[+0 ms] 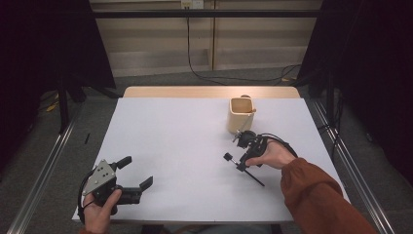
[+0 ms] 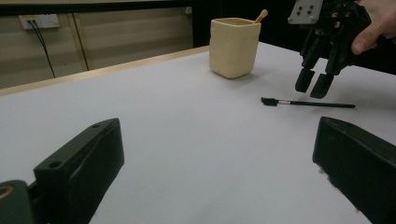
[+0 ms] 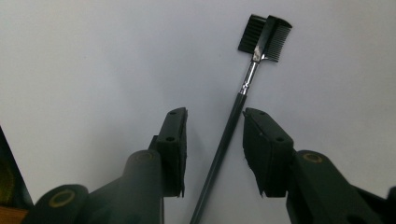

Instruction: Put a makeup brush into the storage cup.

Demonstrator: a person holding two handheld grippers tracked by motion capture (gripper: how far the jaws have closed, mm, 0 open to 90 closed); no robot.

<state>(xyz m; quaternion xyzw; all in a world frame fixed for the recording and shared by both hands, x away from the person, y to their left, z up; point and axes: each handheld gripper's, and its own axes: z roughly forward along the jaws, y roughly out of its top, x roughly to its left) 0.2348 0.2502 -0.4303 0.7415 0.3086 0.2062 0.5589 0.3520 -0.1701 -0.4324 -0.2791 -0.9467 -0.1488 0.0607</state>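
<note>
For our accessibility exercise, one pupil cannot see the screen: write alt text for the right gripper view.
A thin black brow brush with a comb-and-bristle head lies flat on the white table, its handle running between the two black jaws of the right tongs. The jaws stand either side of the handle, not yet touching it.

You get even, soft overhead light on the white rectangular table top (image 1: 195,156), while the floor and curtained sides around it fall away dim and nearly black. Shadows are faint: a pale one sits beside the cream square-sided ceramic cup (image 2: 233,46). Your high view is grainy and soft. In the right gripper view, the black thin-handled comb brush (image 3: 243,93) is sharp and its metal ferrule glints.
</note>
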